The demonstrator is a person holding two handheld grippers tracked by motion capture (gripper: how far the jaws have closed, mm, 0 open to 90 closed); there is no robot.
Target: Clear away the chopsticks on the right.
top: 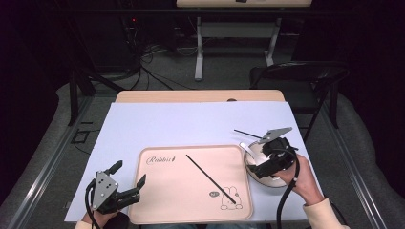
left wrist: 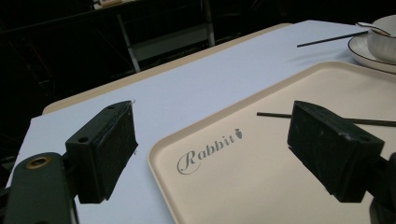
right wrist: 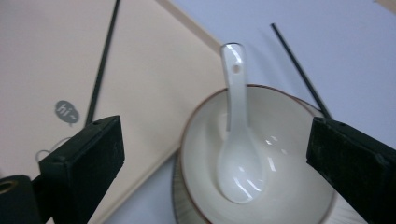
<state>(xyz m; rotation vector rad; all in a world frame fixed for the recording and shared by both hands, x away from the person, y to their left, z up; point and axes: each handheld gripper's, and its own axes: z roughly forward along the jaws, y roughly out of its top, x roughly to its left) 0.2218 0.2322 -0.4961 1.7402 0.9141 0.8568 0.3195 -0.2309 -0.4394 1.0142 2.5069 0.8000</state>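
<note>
The right claw (top: 261, 164) hangs spread wide over the bowl (right wrist: 285, 140), which sits on a saucer (left wrist: 369, 58) just off the tray's (top: 191, 210) right edge with one white spoon (right wrist: 238, 158) lying inside, handle over the rim. Two black chopsticks are in sight: one chopstick (top: 210, 178) lies slantwise on the tray, the other chopstick (top: 246, 133) on the table (top: 191, 124) just behind the bowl. The left claw (top: 129, 175), also spread and holding nothing, hovers at the tray's near-left corner, with bare table beyond.
</note>
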